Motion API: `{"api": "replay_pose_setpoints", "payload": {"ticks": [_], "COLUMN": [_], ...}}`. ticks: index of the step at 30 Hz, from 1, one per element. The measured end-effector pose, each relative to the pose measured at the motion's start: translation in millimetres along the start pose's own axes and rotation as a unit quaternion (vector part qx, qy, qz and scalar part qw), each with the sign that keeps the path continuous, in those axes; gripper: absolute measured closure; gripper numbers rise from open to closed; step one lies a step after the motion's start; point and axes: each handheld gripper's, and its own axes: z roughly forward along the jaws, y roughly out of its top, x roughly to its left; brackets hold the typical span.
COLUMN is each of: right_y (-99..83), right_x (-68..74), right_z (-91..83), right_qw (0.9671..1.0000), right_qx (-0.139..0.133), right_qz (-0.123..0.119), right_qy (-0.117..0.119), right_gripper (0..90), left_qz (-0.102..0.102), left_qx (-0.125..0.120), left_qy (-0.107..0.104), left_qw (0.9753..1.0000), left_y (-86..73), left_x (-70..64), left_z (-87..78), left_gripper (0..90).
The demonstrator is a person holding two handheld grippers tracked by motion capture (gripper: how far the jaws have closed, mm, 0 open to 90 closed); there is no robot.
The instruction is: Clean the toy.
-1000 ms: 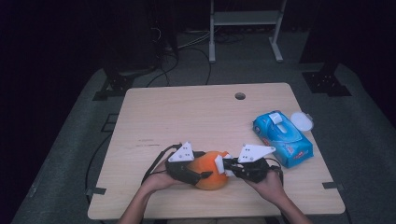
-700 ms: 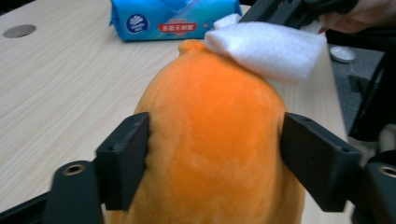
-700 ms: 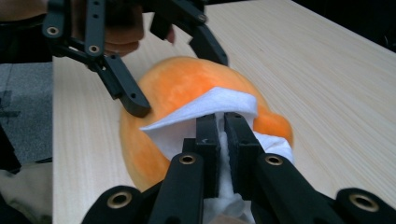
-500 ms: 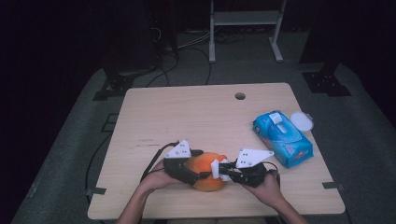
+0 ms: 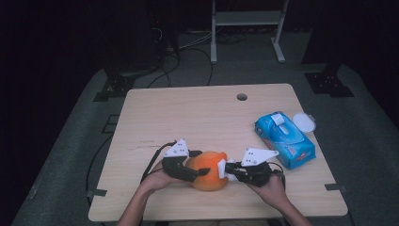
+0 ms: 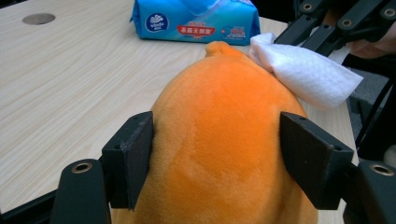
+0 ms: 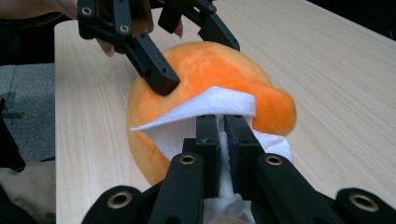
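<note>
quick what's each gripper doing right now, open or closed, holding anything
Left gripper: closed on the orange plush toy.
Right gripper: closed on the white wipe, pressed against the toy.

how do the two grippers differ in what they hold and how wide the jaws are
The left gripper has its jaws spread wide, clamping the orange plush toy from both sides. The right gripper has its jaws nearly closed, pinching a thin white wipe against the toy. Both meet at the toy near the table's front edge.
</note>
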Motion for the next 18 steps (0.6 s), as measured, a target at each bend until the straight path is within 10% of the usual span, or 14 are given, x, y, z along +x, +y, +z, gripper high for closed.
{"api": "replay_pose_setpoints", "payload": {"ticks": [11, 18], "right_y": [-2.2, 5.3], "right_x": [-13.9, -3.9], "right_z": [-4.7, -7.1], "right_qw": [0.9993, 0.9996], "right_qx": [-0.004, -0.025], "right_qz": [0.023, 0.015], "right_qy": [-0.029, -0.006], "right_gripper": [84.0, 84.0], "left_qz": [0.034, 0.06], "left_qx": [0.0, 0.01], "left_qy": [-0.045, -0.044], "left_qw": [0.9984, 0.9971], "left_y": [3.1, 7.0], "left_x": [-12.1, -19.6], "left_z": [-0.1, 2.6], "left_gripper": [26.8, 29.6]}}
